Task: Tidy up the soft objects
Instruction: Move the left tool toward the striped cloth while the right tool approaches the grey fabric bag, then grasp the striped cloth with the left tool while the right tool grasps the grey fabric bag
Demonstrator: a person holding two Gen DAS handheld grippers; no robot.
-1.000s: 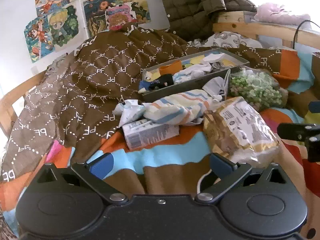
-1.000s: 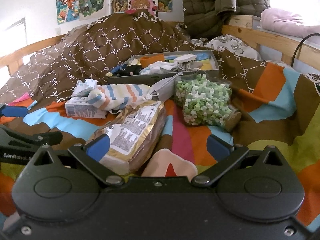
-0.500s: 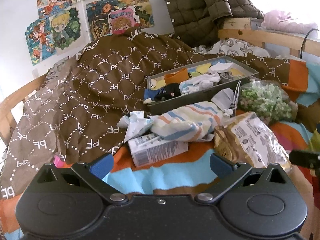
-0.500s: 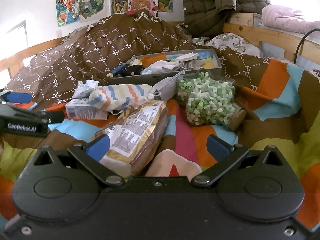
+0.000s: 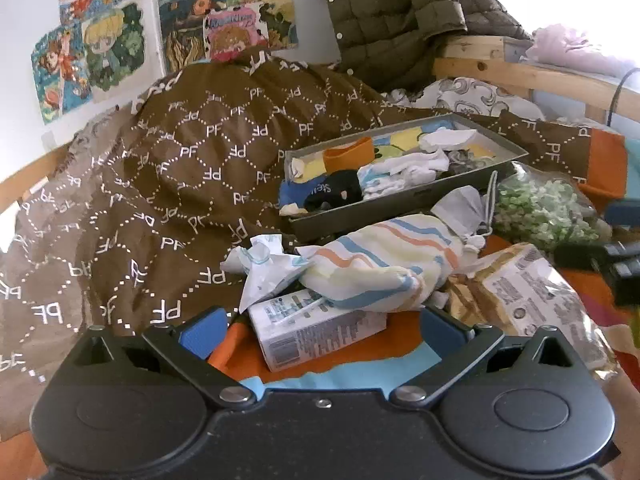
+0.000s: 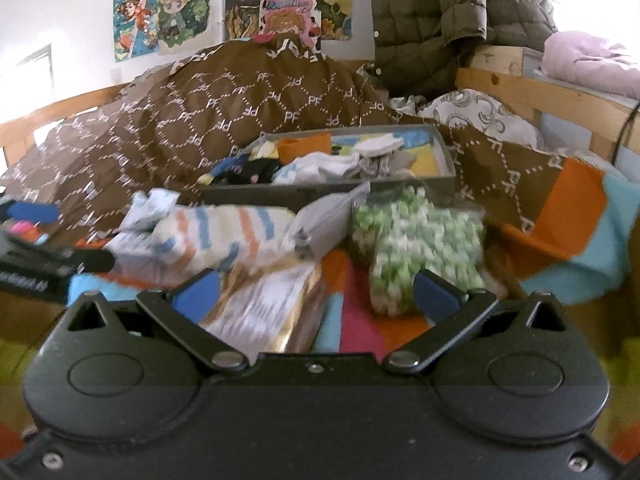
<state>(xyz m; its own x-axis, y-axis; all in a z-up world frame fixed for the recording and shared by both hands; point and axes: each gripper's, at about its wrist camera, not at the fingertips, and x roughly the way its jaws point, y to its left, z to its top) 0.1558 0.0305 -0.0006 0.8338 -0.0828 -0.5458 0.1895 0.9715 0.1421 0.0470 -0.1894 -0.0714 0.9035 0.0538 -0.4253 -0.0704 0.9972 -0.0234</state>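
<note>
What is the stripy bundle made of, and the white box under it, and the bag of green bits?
The stripy bundle looks like soft knitted cloth: it sags and folds. The white box looks like coated cardboard, with flat printed sides and sharp edges. The bag of green bits looks like clear, shiny plastic film; you see the bits through it.

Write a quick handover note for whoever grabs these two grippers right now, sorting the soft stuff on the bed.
Left gripper: open, empty, low over the white carton.
Right gripper: open, empty, facing the gold snack bag and green candy bag.
Gray tray already holds several socks.
Left to do: the striped sock bundle and gray pouch lie loose in front of the tray.
</note>
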